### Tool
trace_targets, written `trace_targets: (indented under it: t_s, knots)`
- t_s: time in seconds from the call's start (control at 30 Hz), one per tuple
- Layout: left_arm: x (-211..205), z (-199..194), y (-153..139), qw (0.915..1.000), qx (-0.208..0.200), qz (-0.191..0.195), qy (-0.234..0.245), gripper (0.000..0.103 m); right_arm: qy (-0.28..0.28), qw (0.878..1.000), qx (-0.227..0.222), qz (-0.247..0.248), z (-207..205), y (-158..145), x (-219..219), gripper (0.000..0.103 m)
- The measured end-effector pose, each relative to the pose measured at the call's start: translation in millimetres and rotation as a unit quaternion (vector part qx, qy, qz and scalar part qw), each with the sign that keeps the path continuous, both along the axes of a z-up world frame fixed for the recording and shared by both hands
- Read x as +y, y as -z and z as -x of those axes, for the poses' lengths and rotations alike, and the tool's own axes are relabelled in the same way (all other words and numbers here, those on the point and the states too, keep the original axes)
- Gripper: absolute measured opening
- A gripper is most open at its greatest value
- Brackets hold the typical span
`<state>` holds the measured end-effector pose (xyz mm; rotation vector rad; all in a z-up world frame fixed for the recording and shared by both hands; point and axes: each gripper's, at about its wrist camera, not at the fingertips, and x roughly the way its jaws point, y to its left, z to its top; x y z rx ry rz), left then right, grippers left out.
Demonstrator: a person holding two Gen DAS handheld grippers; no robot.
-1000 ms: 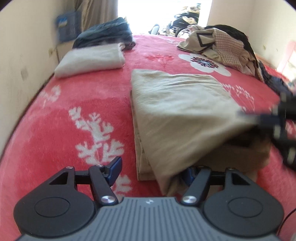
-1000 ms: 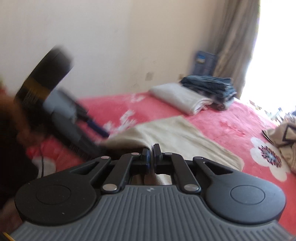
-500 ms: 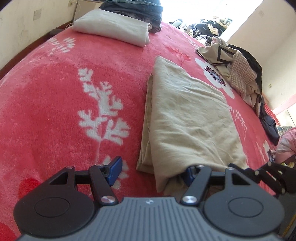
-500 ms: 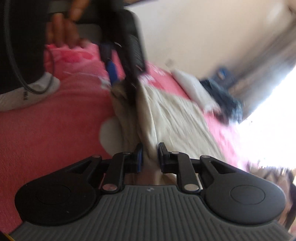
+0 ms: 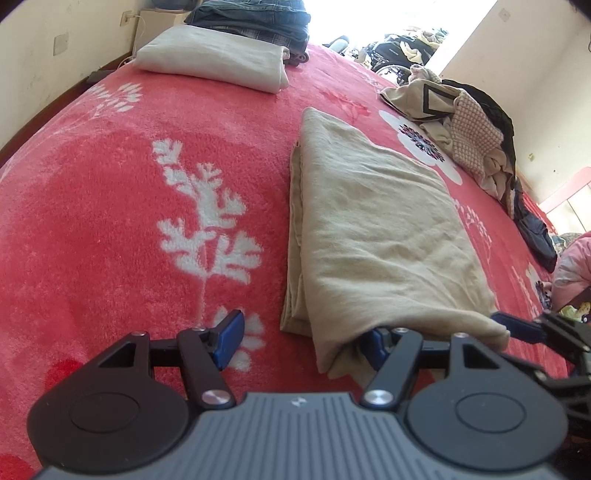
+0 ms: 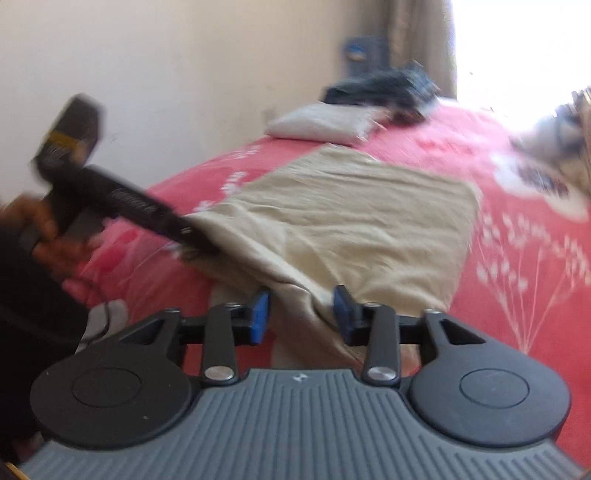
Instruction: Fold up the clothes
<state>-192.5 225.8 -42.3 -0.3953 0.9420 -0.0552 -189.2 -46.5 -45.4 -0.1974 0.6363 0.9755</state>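
A beige folded garment (image 5: 373, 229) lies on the red floral blanket (image 5: 110, 206); it also shows in the right wrist view (image 6: 354, 218). My left gripper (image 5: 303, 334) is open at the garment's near edge; the near corner drapes over its right finger (image 5: 376, 341). My right gripper (image 6: 301, 314) is open, with the garment's near corner lying between its blue pads (image 6: 260, 314). The right gripper also shows at the right edge of the left wrist view (image 5: 535, 332), at the garment's other near corner. The left gripper appears in the right wrist view (image 6: 122, 199), its tip under the cloth.
A folded cream garment (image 5: 214, 59) and folded dark jeans (image 5: 255, 14) lie at the far end of the bed. A heap of unfolded clothes (image 5: 465, 122) sits at the far right. A wall (image 6: 147, 74) runs along the bed's left side.
My right gripper has opened and let go of the garment's corner. The folded-over layer has come down flat on the bed. Both cameras have shifted.
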Motion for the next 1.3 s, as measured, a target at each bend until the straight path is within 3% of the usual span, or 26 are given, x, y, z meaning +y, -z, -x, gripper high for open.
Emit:
trace_targets:
  t_s: [0.07, 0.17, 0.27, 0.33, 0.6, 0.73, 0.83, 1.0, 1.17, 1.27, 1.3]
  knots:
    - [-4, 2, -5, 0.9996, -0.003, -0.023, 0.017, 0.068, -0.015, 1.0, 0.0, -0.006, -1, -6, -7, 0.047]
    - [-17, 9, -18, 0.9937, -0.022, -0.089, 0.063, 0.066, -0.021, 1.0, 0.005, -0.007, -11, -13, -18, 0.047]
    - [-35, 23, -37, 0.9761, -0.066, -0.166, 0.124, 0.066, -0.024, 1.0, 0.005, -0.008, -18, -20, -26, 0.047]
    - [-49, 29, -46, 0.9634, -0.093, -0.193, 0.161, 0.066, -0.025, 1.0, 0.007, -0.008, -22, -24, -30, 0.046]
    - [-122, 22, -42, 0.9127, -0.163, -0.265, 0.265, 0.067, -0.081, 0.994, -0.04, 0.07, -25, -13, -3, 0.044]
    - [-141, 15, -35, 0.8978, -0.171, -0.281, 0.293, 0.067, -0.104, 0.989, -0.045, 0.096, -31, -10, 8, 0.041]
    - [-146, 13, -30, 0.8931, -0.17, -0.287, 0.302, 0.067, -0.124, 0.984, -0.046, 0.116, -33, -10, 15, 0.04]
    - [-142, 10, -25, 0.8989, -0.159, -0.28, 0.297, 0.067, -0.132, 0.984, -0.028, 0.112, -42, -16, 13, 0.039]
    - [-142, 8, -21, 0.8988, -0.158, -0.284, 0.294, 0.067, -0.132, 0.984, -0.033, 0.118, -49, -16, 15, 0.039]
    - [-143, 3, -21, 0.903, -0.154, -0.279, 0.287, 0.067, -0.131, 0.985, -0.021, 0.106, -52, -18, 14, 0.036]
    - [-143, 1, -20, 0.9049, -0.152, -0.278, 0.285, 0.067, -0.129, 0.986, -0.017, 0.101, -53, -18, 14, 0.029]
